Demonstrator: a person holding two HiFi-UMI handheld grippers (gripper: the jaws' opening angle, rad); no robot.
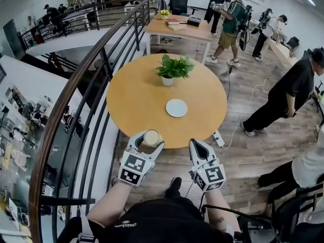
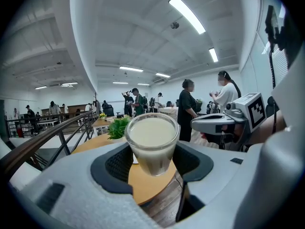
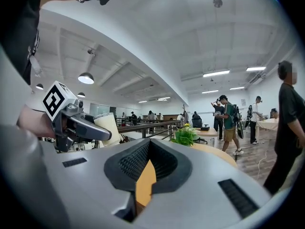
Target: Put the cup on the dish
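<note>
We hold the clear tapered cup of milky liquid (image 2: 151, 144) in our left gripper (image 1: 149, 140), its jaws wide and pressing on the cup's sides. It is at the near edge of the round wooden table (image 1: 131, 100), well short of the flat white round dish (image 1: 176, 108). Our right gripper (image 1: 197, 145) is closed and empty. The cup is nearly full and smooth-walled, so it probably slips or spills if tilted. A firm, upright mid-wall grip suits it.
</note>
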